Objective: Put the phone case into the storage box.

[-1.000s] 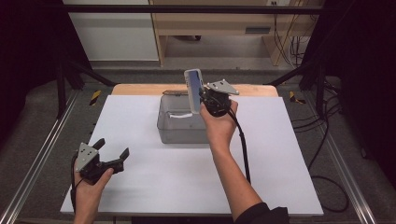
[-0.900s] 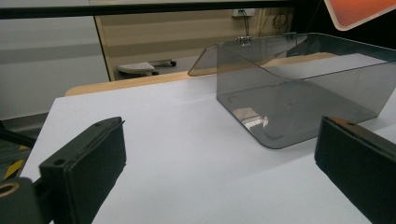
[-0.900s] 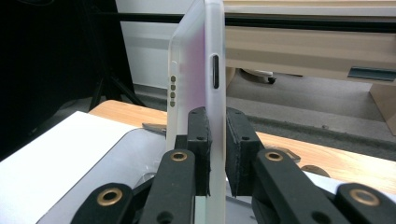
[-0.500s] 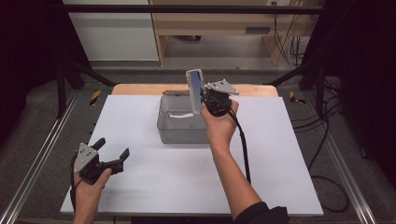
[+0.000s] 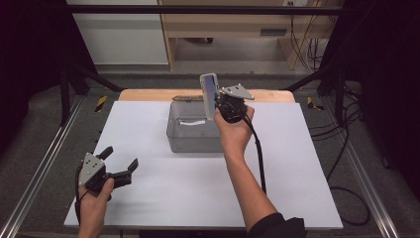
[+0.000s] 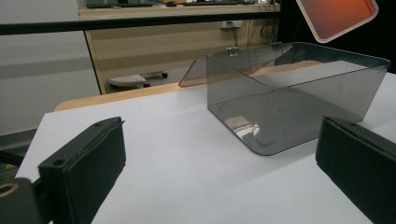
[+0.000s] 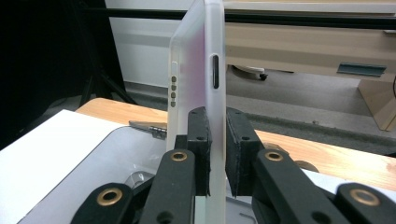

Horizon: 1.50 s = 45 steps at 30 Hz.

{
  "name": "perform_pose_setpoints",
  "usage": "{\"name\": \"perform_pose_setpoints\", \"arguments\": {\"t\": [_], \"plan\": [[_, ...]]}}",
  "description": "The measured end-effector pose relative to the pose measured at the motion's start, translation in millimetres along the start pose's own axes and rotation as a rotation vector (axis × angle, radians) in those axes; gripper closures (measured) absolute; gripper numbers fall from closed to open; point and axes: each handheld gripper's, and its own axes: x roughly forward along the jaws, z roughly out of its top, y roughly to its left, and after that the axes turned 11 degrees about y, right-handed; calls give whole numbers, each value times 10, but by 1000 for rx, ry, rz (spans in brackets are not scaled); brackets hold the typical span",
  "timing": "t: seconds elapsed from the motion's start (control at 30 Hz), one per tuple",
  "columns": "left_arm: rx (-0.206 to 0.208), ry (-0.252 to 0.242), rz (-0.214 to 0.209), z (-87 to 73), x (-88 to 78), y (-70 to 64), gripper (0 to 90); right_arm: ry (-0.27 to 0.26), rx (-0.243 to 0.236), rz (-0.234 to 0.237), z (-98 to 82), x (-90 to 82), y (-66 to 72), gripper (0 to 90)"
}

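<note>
A person's right hand-held gripper [image 5: 216, 102] pinches a white-cased phone [image 5: 209, 95] upright by its edge, above the far right part of an open, smoky clear box [image 5: 190, 133] at the middle of the white desk [image 5: 297, 178]. The left hand-held gripper [image 5: 119, 163] rests near left, jaws wide and empty. Held by such a narrow edge, the phone could likely pivot or slip and strike the box rim when lowered.
</note>
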Motion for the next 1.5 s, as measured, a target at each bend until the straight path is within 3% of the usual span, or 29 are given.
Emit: {"name": "perform_pose_setpoints", "arguments": {"t": [0.43,1.5], "plan": [[8,3,-8,-5,13,-16,20,10,3,-47,-25,13,-55,815],[34,13,-19,-4,32,-64,20,38,28,-80,-152,37,-200,815]]}}
